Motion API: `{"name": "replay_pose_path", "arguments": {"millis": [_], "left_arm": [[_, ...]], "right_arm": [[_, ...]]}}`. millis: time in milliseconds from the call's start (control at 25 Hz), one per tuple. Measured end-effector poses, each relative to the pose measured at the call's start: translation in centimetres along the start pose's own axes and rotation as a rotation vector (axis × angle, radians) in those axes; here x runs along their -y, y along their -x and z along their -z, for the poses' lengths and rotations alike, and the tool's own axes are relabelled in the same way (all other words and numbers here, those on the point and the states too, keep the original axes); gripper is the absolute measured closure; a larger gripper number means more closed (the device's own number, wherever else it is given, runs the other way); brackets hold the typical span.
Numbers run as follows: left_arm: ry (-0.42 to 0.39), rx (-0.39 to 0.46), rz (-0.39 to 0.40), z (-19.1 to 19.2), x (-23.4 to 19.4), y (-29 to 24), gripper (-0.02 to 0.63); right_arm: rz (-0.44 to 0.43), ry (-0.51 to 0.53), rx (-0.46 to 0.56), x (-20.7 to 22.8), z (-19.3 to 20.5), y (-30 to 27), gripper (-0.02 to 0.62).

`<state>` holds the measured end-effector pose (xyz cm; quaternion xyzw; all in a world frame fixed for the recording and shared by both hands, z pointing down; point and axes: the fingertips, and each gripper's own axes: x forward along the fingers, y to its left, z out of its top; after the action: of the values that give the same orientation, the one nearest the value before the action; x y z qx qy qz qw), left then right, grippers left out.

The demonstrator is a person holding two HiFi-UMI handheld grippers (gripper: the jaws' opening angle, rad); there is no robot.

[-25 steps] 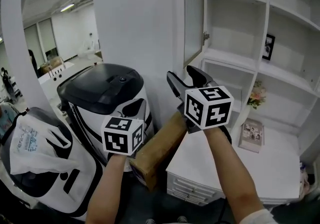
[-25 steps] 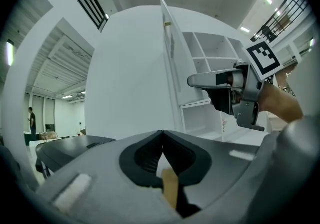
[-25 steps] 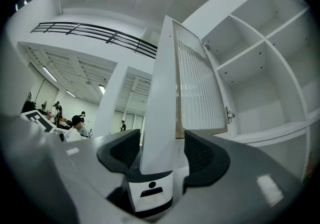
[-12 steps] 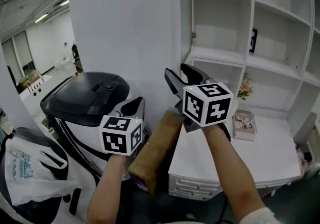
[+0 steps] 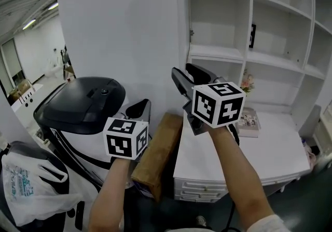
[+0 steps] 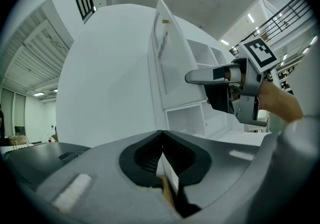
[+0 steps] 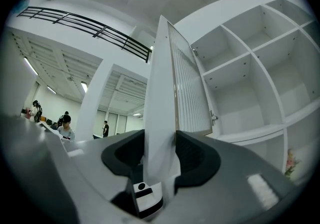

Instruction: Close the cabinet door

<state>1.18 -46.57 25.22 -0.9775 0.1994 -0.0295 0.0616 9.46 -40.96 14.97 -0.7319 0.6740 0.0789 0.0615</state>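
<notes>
At cabinet door (image 5: 124, 28) edge | right claw (image 5: 182, 72) just closed onto it; left claw (image 5: 141, 105) pinched, empty | risk: shallow grip slips mid-swing

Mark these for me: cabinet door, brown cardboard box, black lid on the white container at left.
cabinet door (image 7: 160, 92): right gripper view, on its white front edge.
brown cardboard box (image 5: 158, 153): head view, on its broad upper face.
black lid (image 5: 83, 98): head view, on the middle of the lid's top.
</notes>
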Motion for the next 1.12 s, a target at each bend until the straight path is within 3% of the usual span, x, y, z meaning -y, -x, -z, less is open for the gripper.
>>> {"name": "replay_pose_path", "arguments": {"millis": [760,1120], "left_arm": [[-0.024,0.009,0.096,-1.2,5.6,-2.7,0.606],[-0.033,0.019,0.133,-2.2,8.7,-5.6,0.606]], "right_arm": [[0.088,0.010,-0.016,5.5,-1.2,5.3,0.469],[0.080,0.005,-0.022,8.9,-1.5,7.2,0.491]]}}
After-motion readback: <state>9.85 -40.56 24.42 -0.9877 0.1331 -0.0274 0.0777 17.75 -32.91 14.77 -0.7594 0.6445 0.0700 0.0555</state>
